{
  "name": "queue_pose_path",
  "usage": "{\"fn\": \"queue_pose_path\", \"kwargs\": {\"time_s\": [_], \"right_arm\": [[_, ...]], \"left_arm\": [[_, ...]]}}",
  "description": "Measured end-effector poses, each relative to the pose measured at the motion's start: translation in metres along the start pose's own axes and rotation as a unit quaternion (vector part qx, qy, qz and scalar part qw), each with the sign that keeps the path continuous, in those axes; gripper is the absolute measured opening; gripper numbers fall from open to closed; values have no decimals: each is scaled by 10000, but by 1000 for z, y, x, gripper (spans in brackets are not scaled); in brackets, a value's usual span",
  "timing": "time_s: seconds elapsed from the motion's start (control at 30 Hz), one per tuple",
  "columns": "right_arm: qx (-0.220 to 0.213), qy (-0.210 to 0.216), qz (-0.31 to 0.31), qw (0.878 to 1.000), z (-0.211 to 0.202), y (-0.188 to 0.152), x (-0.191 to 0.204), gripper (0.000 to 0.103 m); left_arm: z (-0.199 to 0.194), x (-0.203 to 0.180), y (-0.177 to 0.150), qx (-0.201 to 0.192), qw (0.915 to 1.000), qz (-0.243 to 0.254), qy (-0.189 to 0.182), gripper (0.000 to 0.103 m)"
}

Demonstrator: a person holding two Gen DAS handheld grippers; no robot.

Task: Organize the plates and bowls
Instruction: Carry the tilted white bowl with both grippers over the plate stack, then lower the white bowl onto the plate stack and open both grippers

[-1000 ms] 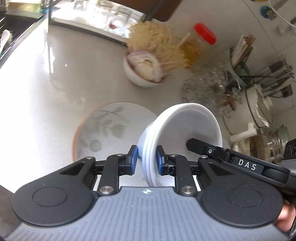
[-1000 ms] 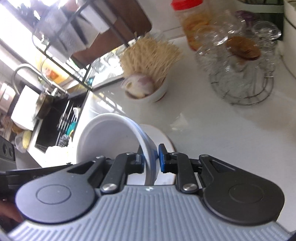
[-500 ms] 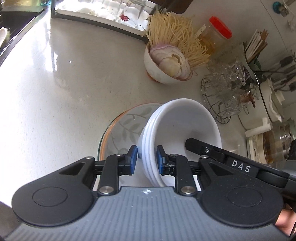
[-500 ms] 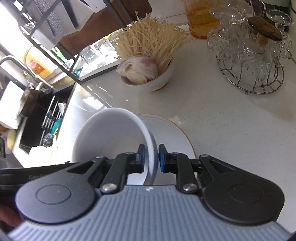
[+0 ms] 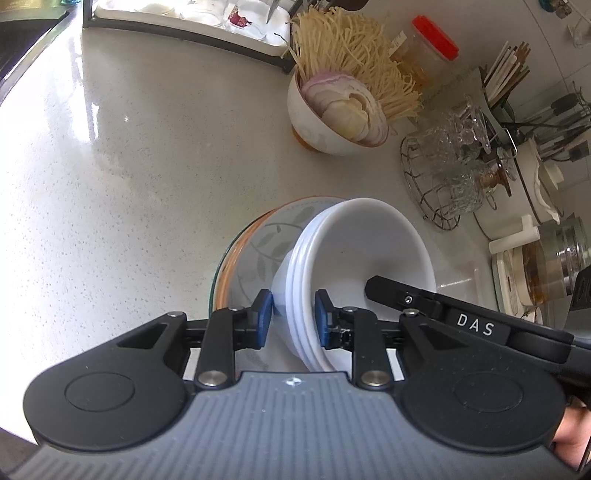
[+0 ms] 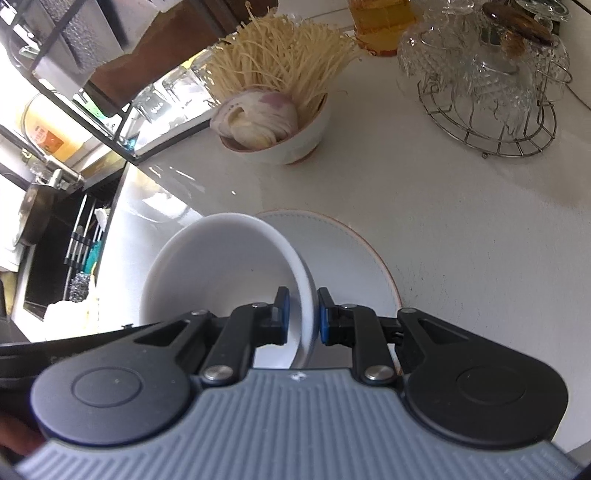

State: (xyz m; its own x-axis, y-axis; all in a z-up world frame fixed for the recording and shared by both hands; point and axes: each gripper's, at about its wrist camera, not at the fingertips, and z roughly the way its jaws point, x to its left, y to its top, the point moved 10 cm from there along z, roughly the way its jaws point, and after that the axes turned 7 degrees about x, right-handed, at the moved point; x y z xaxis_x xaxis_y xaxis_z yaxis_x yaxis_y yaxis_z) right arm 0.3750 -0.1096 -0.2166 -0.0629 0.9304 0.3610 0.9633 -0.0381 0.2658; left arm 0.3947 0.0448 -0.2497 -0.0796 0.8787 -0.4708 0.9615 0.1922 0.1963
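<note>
A stack of white bowls (image 5: 362,251) is held between both grippers over a stack of leaf-patterned plates (image 5: 258,251) with an orange rim on the white counter. My left gripper (image 5: 291,319) is shut on the near left rim of the bowl stack. My right gripper (image 6: 301,315) is shut on the opposite rim of the white bowls (image 6: 221,273); its finger also shows in the left wrist view (image 5: 391,295). The plates (image 6: 347,258) lie just beyond and below the bowls in the right wrist view. Whether the bowls touch the plates is hidden.
A bowl of onion slices and noodles (image 5: 340,118) stands behind the plates. A wire rack of glass cups (image 5: 450,166) is to the right, with a red-lidded jar (image 5: 432,51), chopsticks and appliances beyond. A dish rack (image 5: 184,18) and a sink (image 6: 55,240) are to the left.
Both grippers have carried the bowl stack forward and down, so it now sits over the patterned plates. The noodle bowl and glass rack look closer. Both grips are unchanged.
</note>
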Motion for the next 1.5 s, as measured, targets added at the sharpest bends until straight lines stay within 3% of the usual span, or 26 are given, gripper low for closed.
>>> {"fn": "queue_pose_path", "kwargs": {"time_s": [0.37, 0.53, 0.6, 0.67, 0.83, 1.0, 1.1, 1.3, 1.5], "right_arm": [[140, -219, 237, 9994, 7, -9, -6, 19], [17, -148, 199, 9997, -5, -3, -7, 19], [-78, -68, 231, 9997, -13, -2, -8, 26], [-243, 46, 201, 9995, -23, -1, -6, 48], [-608, 70, -191, 9979, -54, 0, 4, 47], [-1080, 324, -482, 9925, -102, 5, 19, 47], [-1419, 482, -667, 9865, -134, 4, 32, 47], [-1960, 761, -946, 9731, -185, -10, 47, 47], [-2283, 830, -1120, 9636, -226, -39, 49, 48]], "left_arm": [[11, 6, -1, 150, 9999, -30, -73, 28], [0, 3, 4, -52, 10000, -34, -13, 41], [-9, 1, 7, -204, 9998, -34, 48, 46], [-20, -1, 8, -358, 9993, 0, 137, 47], [-52, -13, 6, -776, 9966, 107, 264, 47], [-101, -37, 1, -1366, 9892, 277, 444, 47], [-130, -58, -7, -1766, 9795, 619, 742, 47], [-181, -90, -34, -2274, 9681, 799, 687, 47], [-220, -112, -66, -2741, 9526, 978, 888, 47]]}}
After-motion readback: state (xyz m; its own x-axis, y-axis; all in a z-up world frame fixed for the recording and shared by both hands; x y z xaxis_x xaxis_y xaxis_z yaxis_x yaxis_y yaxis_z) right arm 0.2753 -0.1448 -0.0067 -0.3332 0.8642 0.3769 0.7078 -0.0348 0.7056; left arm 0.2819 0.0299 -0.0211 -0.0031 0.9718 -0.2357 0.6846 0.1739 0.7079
